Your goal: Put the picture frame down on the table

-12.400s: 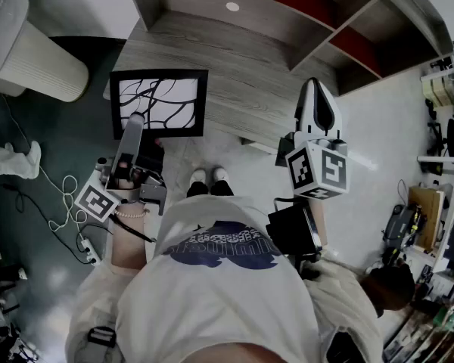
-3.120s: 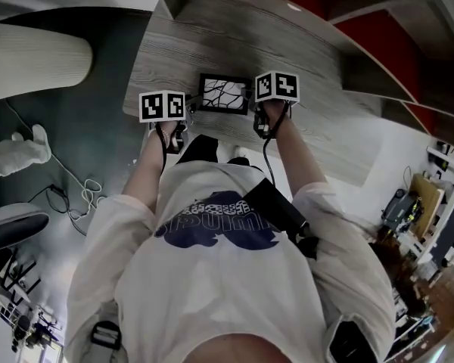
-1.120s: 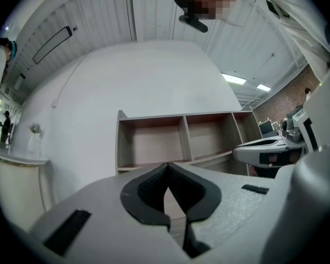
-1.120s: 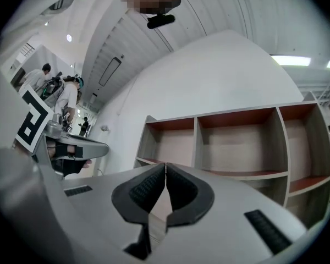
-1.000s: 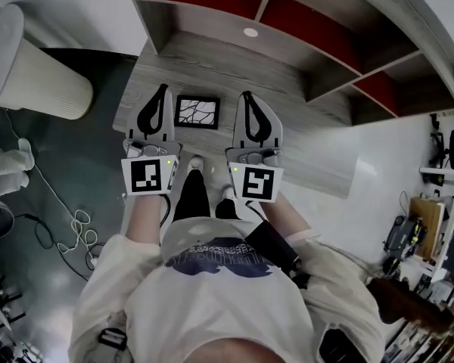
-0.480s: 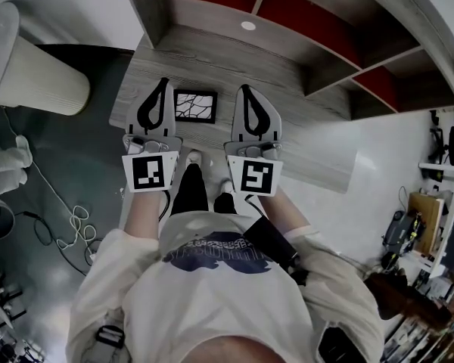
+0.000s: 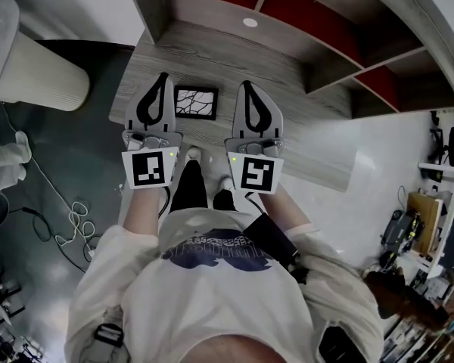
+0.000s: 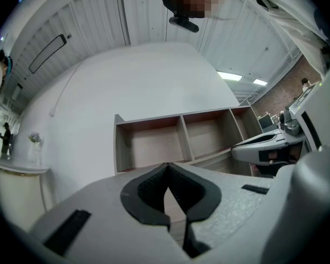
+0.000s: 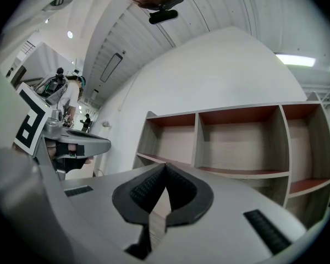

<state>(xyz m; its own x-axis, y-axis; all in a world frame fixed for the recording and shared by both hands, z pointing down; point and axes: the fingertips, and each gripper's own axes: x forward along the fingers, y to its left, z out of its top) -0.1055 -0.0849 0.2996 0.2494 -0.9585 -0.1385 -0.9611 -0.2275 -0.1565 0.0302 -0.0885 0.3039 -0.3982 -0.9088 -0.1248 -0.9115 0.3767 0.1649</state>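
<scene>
The picture frame (image 7: 195,103), black-edged with a white picture of dark branching lines, lies flat on the grey wood table (image 7: 234,66) near its front edge. My left gripper (image 7: 163,77) hovers just left of the frame, and my right gripper (image 7: 247,86) just right of it. Both are raised, shut and empty, with jaw tips touching. In the left gripper view the left gripper (image 8: 166,165) points at the shelving. The right gripper (image 9: 165,165) does the same in its own view. Neither gripper view shows the frame.
Open shelving with red back panels (image 7: 303,13) rises behind the table. A pale round ribbed stand (image 7: 38,70) is at the left, with cables (image 7: 72,225) on the dark floor. Shelves of gear (image 7: 439,127) line the right side.
Over twelve seconds the frame went from my left gripper's hold to lying on the table. Both grippers then drew back and rose. In the last second almost nothing has moved.
</scene>
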